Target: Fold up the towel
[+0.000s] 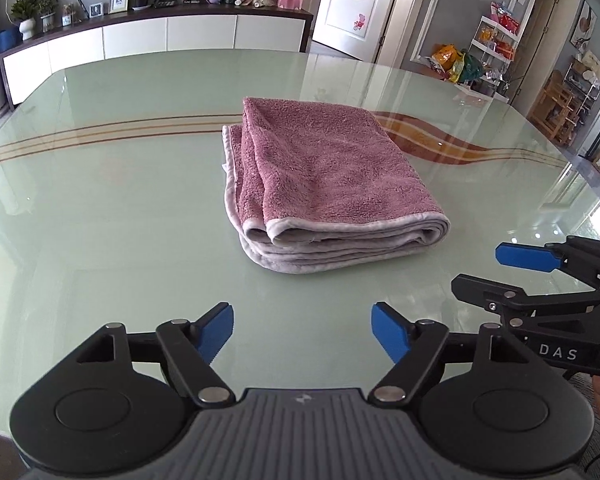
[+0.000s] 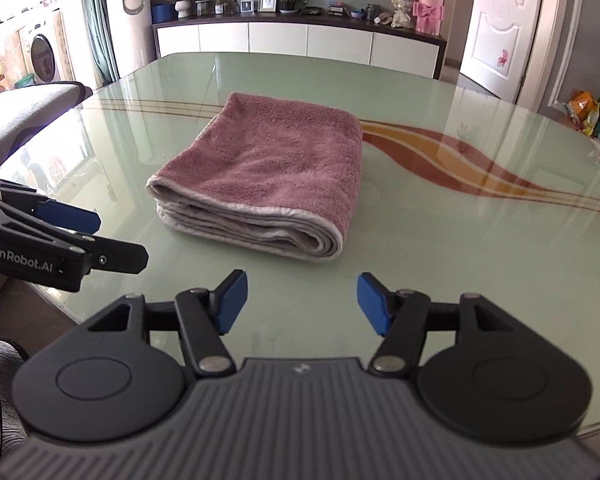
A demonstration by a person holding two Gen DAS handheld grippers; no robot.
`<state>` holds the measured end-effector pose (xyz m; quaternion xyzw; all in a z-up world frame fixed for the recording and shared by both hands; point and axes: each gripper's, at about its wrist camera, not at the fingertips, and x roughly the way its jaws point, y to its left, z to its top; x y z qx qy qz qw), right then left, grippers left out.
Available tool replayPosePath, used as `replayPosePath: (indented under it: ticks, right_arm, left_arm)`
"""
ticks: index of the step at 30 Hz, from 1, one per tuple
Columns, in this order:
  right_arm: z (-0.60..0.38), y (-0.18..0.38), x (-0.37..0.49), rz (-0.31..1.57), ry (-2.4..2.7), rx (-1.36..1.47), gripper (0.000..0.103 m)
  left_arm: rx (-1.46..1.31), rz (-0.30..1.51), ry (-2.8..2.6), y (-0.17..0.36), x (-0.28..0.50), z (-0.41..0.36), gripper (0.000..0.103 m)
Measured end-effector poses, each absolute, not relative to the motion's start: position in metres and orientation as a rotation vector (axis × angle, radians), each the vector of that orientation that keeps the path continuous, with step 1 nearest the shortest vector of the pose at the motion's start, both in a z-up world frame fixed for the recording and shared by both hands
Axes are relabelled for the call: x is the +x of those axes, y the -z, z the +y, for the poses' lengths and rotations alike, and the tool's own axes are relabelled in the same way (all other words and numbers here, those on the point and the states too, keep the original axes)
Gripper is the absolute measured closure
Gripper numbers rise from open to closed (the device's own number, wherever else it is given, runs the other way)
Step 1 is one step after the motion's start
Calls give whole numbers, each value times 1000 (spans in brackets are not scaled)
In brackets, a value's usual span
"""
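A pink towel [image 1: 324, 176] with a pale hem lies folded in several layers on the green glass table [image 1: 112, 208]. It also shows in the right wrist view [image 2: 268, 172]. My left gripper [image 1: 302, 330] is open and empty, held over the table short of the towel's near edge. My right gripper [image 2: 302, 302] is open and empty, also short of the towel. The right gripper shows at the right of the left wrist view [image 1: 540, 268]. The left gripper shows at the left of the right wrist view [image 2: 80, 232].
A grey chair back [image 2: 28, 108] stands at the table's left side. A white sideboard [image 2: 300, 42] with plants and frames runs along the far wall. A white door [image 1: 356, 4] and shelves of goods [image 1: 496, 44] are at the right.
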<state>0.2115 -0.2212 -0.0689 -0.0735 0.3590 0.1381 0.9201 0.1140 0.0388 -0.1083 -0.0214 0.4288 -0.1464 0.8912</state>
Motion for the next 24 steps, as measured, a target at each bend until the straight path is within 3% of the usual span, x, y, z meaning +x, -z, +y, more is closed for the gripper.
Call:
replayPosePath:
  ticks: [3,7,19,20,21,22,24]
  right_arm:
    - [-220,65,215,716,-309,-150,44]
    - [-213,56,223,688,-397,-128,58]
    - [-115,61,270,697,-608,-309,59]
    - [-107,65,274,714,-608,-329,61]
    - [-102,69,279,730,-608,-344,78]
    - [-103,70,282,742,-612,-336,85]
    - [-106,73,287,765,-621,-321,90]
  left_arm:
    - [-44,890,314,108,115,42,23]
    - [-29,892,307,109,116,52,23]
    - [-45,925,308,118,116,76,23]
    - [-49,927,309,119,116,78,23]
    - [-57,929,311,120,116,80,23]
    - [-62,931,312,120,117,82,23]
    - [-66,934,311,121,120,85,22]
